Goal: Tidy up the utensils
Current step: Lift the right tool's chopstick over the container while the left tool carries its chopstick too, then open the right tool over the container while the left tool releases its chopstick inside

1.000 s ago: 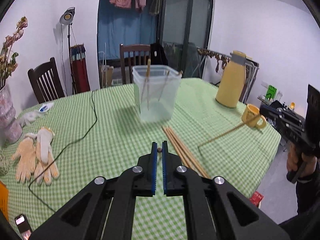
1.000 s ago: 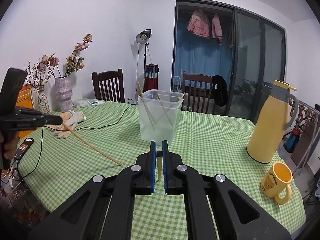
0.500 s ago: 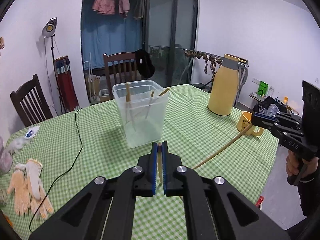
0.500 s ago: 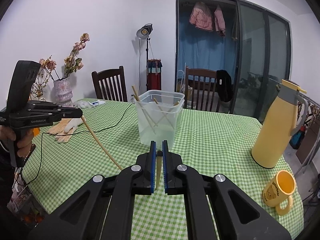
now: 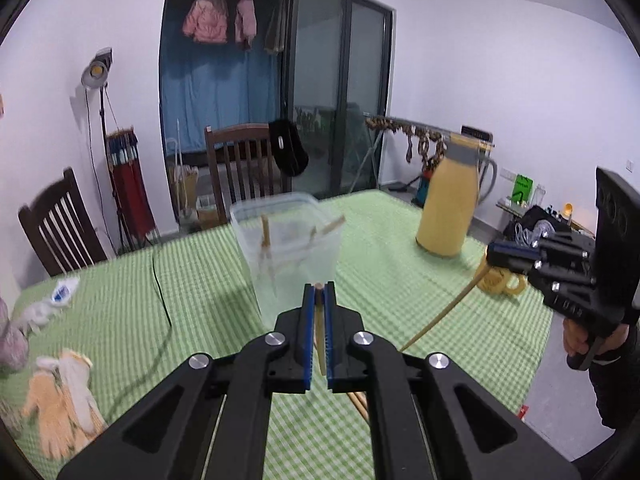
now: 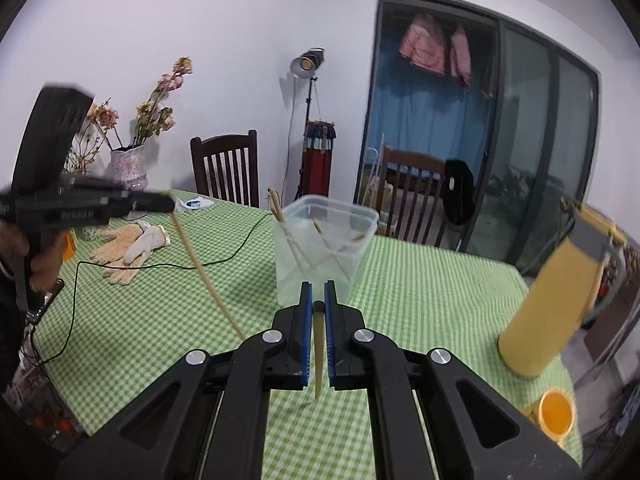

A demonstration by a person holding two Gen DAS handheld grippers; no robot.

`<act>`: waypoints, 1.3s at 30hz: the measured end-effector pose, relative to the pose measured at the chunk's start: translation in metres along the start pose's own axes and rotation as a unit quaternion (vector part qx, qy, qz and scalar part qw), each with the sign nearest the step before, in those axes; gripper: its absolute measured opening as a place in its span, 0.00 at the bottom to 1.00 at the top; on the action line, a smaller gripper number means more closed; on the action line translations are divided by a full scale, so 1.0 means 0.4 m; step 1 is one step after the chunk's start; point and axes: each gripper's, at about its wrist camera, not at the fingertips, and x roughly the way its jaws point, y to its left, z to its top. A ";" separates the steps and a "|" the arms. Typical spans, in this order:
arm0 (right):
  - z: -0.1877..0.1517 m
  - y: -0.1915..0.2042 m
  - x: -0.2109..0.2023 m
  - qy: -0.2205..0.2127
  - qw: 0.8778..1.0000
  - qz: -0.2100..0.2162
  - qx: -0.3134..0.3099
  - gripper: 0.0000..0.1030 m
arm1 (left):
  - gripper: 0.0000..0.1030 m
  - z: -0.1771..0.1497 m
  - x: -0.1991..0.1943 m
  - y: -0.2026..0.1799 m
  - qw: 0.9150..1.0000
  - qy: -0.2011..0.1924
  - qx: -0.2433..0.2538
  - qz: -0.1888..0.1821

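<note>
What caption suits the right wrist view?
Right tool clamps a chopstick before the clear plastic container; left tool carries another.

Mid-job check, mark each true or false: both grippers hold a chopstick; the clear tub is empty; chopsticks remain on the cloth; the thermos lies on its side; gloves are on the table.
1. Both grippers hold a chopstick. True: left gripper and right gripper each clamp one.
2. The tub is empty. False: several chopsticks stand in it.
3. Chopsticks remain on the cloth. True: loose chopsticks lie below the left gripper.
4. The thermos lies on its side. False: it stands upright.
5. Gloves are on the table. True.
</note>
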 end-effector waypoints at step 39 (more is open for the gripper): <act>0.257 -0.098 0.335 0.031 0.999 0.015 0.006 0.46 | 0.30 0.211 0.381 0.148 0.997 0.072 -0.019 -0.012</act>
